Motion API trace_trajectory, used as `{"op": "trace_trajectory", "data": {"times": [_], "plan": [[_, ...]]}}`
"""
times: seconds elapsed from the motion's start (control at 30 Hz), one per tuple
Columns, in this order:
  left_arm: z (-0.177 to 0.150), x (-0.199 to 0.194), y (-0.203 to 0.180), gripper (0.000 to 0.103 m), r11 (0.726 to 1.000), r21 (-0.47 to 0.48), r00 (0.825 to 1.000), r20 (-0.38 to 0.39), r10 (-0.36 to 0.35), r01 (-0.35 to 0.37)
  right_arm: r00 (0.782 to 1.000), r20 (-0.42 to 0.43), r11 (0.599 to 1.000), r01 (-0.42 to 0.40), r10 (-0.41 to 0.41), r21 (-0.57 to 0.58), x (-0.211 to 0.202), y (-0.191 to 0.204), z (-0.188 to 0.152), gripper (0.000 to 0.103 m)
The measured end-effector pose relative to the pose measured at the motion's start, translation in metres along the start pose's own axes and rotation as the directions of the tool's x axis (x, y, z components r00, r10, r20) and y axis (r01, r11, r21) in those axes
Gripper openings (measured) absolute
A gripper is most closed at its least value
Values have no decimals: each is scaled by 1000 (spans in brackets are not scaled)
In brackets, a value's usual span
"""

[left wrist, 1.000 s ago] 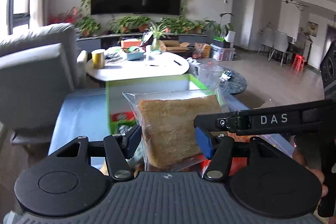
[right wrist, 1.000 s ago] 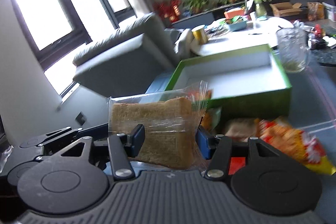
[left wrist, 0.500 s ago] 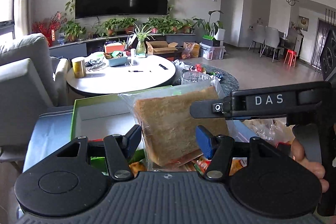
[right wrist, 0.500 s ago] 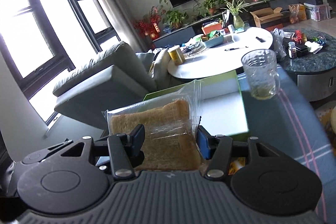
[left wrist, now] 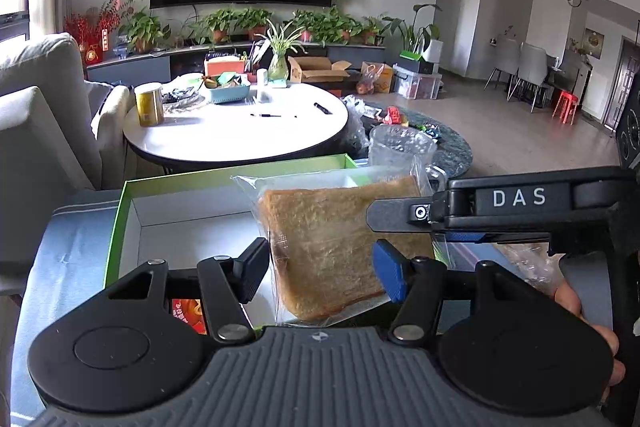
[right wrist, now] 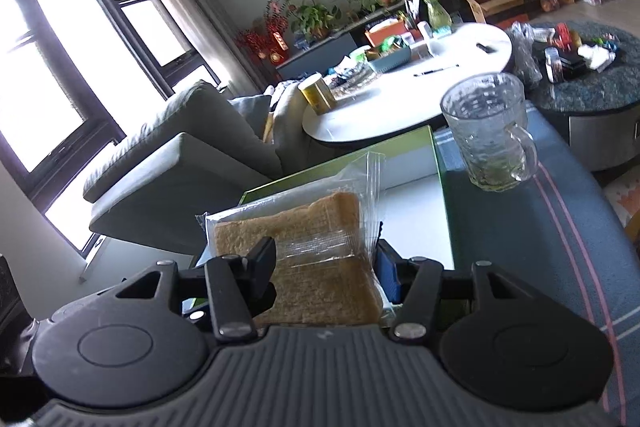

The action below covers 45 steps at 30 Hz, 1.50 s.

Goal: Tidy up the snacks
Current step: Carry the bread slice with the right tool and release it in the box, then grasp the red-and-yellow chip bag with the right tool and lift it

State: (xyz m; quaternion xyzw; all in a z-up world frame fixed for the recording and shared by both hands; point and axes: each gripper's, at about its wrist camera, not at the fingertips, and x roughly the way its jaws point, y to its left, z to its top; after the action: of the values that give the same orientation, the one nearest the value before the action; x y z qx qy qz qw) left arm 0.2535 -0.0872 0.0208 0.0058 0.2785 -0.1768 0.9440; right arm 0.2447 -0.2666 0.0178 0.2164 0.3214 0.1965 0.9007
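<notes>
A slice of bread in a clear wrapper (left wrist: 332,247) is held by both grippers above the open green box (left wrist: 132,195) with a white inside. My left gripper (left wrist: 320,267) is shut on the lower part of the wrapped bread. My right gripper (right wrist: 326,271) is shut on the same wrapped bread (right wrist: 316,259), and its arm marked DAS (left wrist: 516,199) reaches in from the right in the left wrist view. The green box (right wrist: 438,163) lies just behind the bread in the right wrist view. A red snack packet (left wrist: 188,311) shows below the left gripper's fingers.
A glass mug (right wrist: 488,135) stands on the blue cloth right of the box; it also shows behind the bread in the left wrist view (left wrist: 400,147). A grey sofa (right wrist: 180,155) is to the left. A white round table (left wrist: 236,131) stands beyond the box.
Both grippers have lifted the wrapped bread and carried it over the green box. The loose snack packets have dropped out of the right wrist view.
</notes>
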Motion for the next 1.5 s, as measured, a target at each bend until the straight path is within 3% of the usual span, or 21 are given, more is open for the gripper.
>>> {"op": "trace_trajectory", "data": {"times": [0.3,0.57,1.13,1.5], "plan": [[3,34,7,54,1000,17,999,-35,25,-24,1000,-12,998,4,-3,64,24,-15,4,60],[-16,56,15,55,1000,-13,988,-155,8,-10,997,-66,997,48,-45,54,38,-22,-6,63],[-10,-21,8,57,1000,6,999,-36,-15,15,999,-45,999,26,-25,24,1,7,-11,72],[-40,-77,22,60,998,-63,1000,-8,-6,5,997,-56,999,50,-51,-17,-30,18,-41,78]]}}
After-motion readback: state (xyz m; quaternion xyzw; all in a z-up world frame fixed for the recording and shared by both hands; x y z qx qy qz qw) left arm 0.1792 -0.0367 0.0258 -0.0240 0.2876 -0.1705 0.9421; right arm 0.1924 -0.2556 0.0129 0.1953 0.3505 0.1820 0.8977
